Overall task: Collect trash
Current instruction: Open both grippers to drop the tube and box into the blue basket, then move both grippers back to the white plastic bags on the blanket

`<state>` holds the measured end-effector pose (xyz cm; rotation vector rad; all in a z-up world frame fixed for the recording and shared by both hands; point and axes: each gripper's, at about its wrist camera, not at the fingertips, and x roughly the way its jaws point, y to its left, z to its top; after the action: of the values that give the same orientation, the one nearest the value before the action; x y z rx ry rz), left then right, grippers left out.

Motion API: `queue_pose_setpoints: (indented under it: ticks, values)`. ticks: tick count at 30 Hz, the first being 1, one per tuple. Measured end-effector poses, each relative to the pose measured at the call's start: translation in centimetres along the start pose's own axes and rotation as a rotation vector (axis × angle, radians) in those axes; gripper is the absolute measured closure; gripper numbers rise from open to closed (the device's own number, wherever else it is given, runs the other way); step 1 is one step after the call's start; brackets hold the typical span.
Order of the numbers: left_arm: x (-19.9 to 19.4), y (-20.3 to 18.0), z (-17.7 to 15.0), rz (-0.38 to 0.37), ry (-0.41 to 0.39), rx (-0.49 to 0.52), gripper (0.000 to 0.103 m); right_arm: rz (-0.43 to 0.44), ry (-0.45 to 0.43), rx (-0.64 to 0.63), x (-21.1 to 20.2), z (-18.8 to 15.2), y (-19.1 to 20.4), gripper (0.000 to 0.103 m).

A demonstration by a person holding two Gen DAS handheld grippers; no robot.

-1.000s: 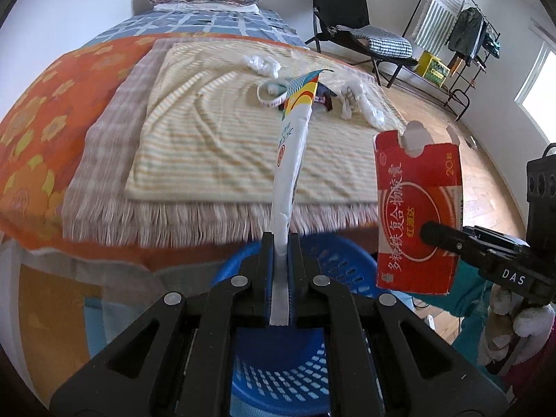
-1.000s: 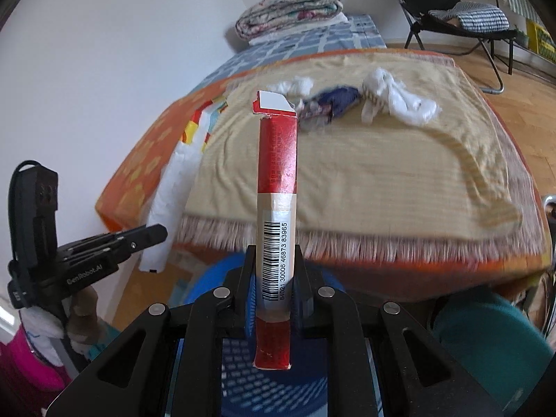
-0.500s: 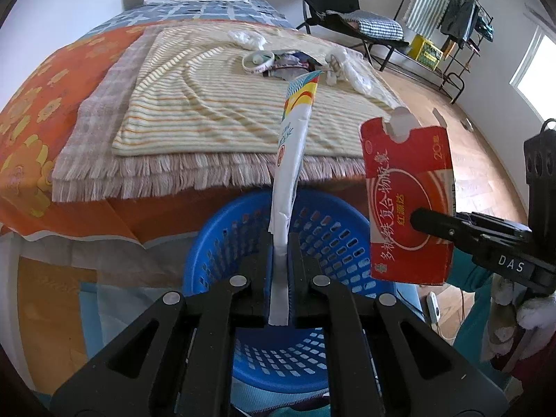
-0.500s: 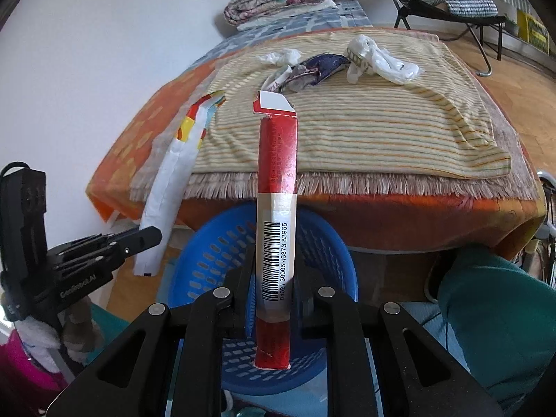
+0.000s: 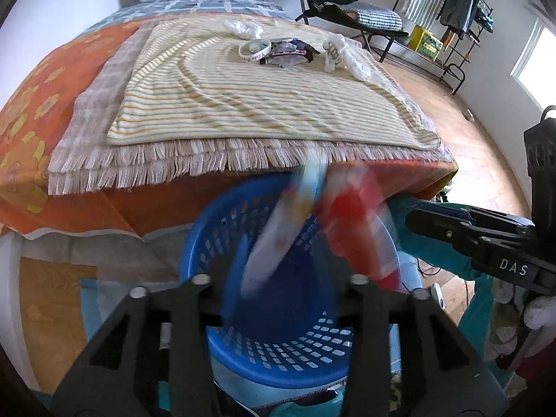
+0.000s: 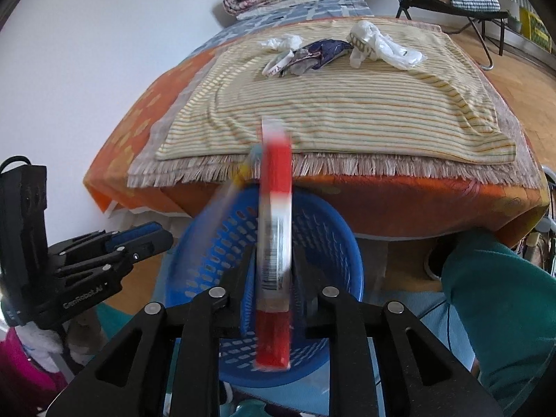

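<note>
Trash in mid-drop: long white wrapper (image 5: 278,236) and red carton (image 6: 274,260), both blurred, both over the mouth of the blue basket (image 5: 302,347) on the floor at the foot of the bed (image 5: 69,160). More trash up on the striped blanket (image 5: 243,104): tape ring (image 5: 255,48), dark crumpled wrapper (image 5: 288,54), white plastic bags (image 5: 344,57), not yet collected.

Left gripper (image 5: 281,278): jaws opening, spread wide, wrapper loose between them, no pad on it. Right gripper (image 6: 272,278): jaws opening too but only narrowly parted, carton between them, slipping through, apparently let go.

Risks, as judged:
- Wrapper long and light; likely to tilt while falling, drape over the rim or slide out onto the floor.
- Carton stiff and tall; could snag on the barely parted right pads, tip sideways, strike the rim and bounce clear.
- Both pieces dropping at once through the same opening; could knock each other off line.
- Basket light and unbraced, just under the bed's fringe; a nudge from either tool could shift or tip it.

Pose: both tools pitched steeply downward, side by side above the basket, tips near its near rim. Left tool at lower left in the right wrist view, beak aimed inward at the basket; right tool at right in the left wrist view, likewise angled in. Gloved hand (image 5: 542,312) behind the right tool.
</note>
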<state>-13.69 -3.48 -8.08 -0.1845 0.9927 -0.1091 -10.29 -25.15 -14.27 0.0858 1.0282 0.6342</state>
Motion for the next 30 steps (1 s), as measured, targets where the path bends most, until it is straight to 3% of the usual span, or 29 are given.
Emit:
queue_pose_setpoints:
  ticks: [6, 12, 16, 21, 22, 24, 27, 30]
  values:
    - [-0.1, 0.1, 0.1, 0.006, -0.001, 0.001, 0.062, -0.014, -0.008, 0.009, -0.2, 0.0, 0.0, 0.060]
    - [-0.4, -0.1, 0.5, 0.011, -0.013, 0.006, 0.062, -0.031, -0.014, 0.026, -0.7, 0.1, -0.4, 0.057]
    - [-0.6, -0.1, 1.2, 0.007, -0.016, -0.006, 0.062, -0.040, -0.030, 0.031, -1.3, 0.3, -0.6, 0.047]
    - [-1.9, -0.6, 4.0, -0.018, -0.067, -0.011, 0.061, -0.053, -0.056, 0.046, -2.4, 1.0, -1.2, 0.047]
    - [-2.1, -0.6, 4.7, -0.017, -0.079, -0.006, 0.058, -0.055, -0.065, 0.048, -2.8, 1.2, -1.3, 0.046]
    - [-2.0, -0.6, 6.1, -0.014, -0.096, -0.001, 0.040, -0.062, -0.090, 0.048, -3.5, 2.0, -1.9, 0.043]
    - [-1.1, 0.0, 8.0, -0.011, -0.084, -0.012, 0.040, -0.079, -0.129, 0.060, -4.2, 3.3, -3.2, 0.029]
    - [0.2, 0.7, 10.0, 0.010, -0.064, -0.007, 0.040, -0.084, -0.148, 0.083, -4.2, 4.6, -4.7, 0.029]
